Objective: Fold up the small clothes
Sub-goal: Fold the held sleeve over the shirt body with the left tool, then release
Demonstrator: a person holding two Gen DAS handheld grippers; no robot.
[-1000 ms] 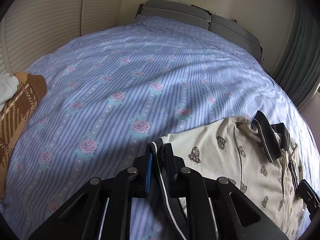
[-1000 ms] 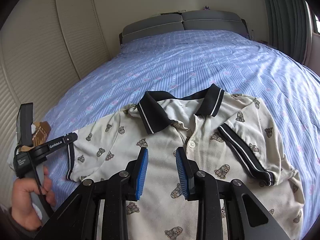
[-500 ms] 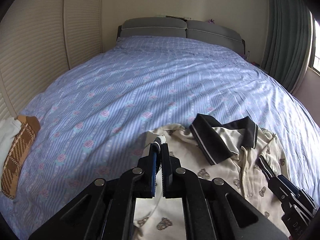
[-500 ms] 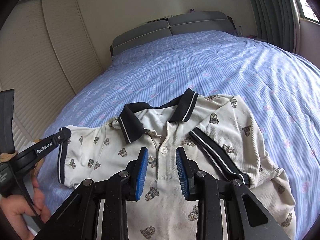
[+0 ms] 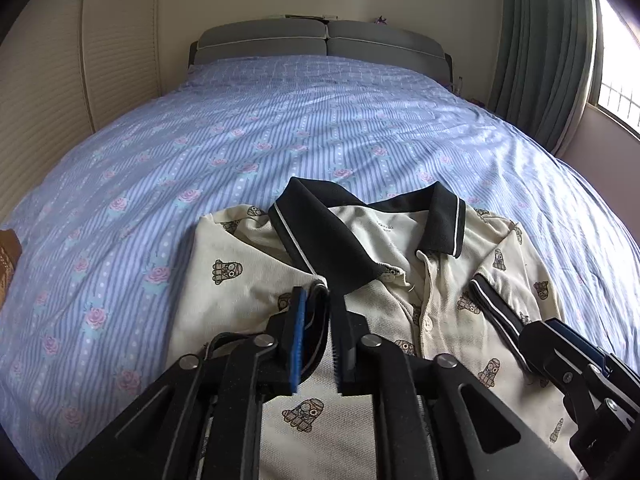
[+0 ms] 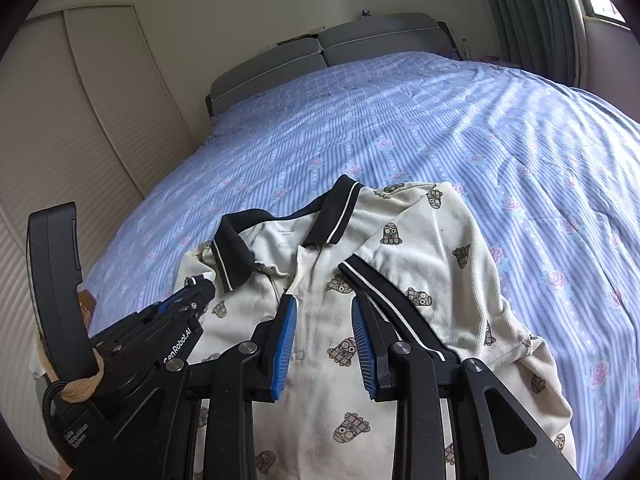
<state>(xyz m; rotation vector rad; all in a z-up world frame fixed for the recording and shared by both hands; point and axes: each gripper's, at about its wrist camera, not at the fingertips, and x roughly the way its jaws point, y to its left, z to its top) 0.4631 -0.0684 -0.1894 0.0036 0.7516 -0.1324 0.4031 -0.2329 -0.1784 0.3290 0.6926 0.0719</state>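
A: What is the left gripper point(image 5: 318, 312) doing?

B: It is clenched on the dark-trimmed left sleeve cuff point(image 5: 320, 286) of the polo shirt point(image 5: 240, 280), with the fabric pinched between its blue pads. The cuff sits over the shirt's chest, just below the black collar point(image 5: 320, 236). In the right wrist view the same gripper point(image 6: 198, 284) reaches in from the left, its tip at the collar's corner.

A: And the right gripper point(image 6: 324, 332)?

B: Released. Its two blue pads stand apart with nothing between them, hovering above the button placket point(image 6: 308, 280). The other sleeve point(image 6: 420, 264) lies folded in over the chest, its black-and-white cuff running diagonally beside the right pad.

A: Where is the shirt itself?

B: Face up on the bed point(image 5: 280, 128), near its foot, collar pointing toward the grey headboard point(image 5: 320, 42). The cream fabric carries small cartoon prints. The sheet is blue-striped with pink roses. A green curtain point(image 5: 548, 52) hangs to the right, and a brown garment point(image 5: 8, 252) peeks in at the bed's left edge.
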